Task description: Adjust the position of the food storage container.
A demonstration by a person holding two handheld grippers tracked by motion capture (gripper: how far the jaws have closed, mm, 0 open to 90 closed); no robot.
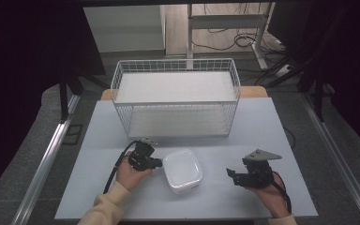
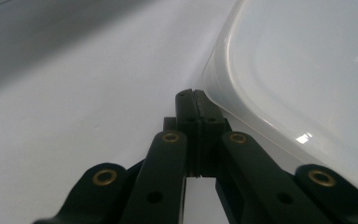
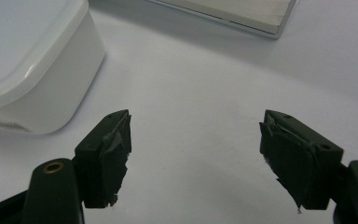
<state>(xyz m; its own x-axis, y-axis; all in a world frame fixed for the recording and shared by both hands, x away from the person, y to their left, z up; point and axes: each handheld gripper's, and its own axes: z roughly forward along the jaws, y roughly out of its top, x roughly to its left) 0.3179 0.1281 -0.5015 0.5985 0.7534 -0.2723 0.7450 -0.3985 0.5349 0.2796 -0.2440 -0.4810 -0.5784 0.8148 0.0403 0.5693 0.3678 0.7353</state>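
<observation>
Lidded white plastic container (image 1: 183, 170) sits on our table (image 1: 262, 126) between our grippers, its rim just beside the left gripper's (image 2: 195, 100) closed empty tips, well apart from our wide-open right gripper (image 3: 196, 140).

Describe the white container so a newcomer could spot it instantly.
Start at the wire basket at the table's far side. In front of it, between the two grippers, sits the white container. It is a low, rounded-square plastic tub with a glossy lid, unlike the tall open basket.
</observation>
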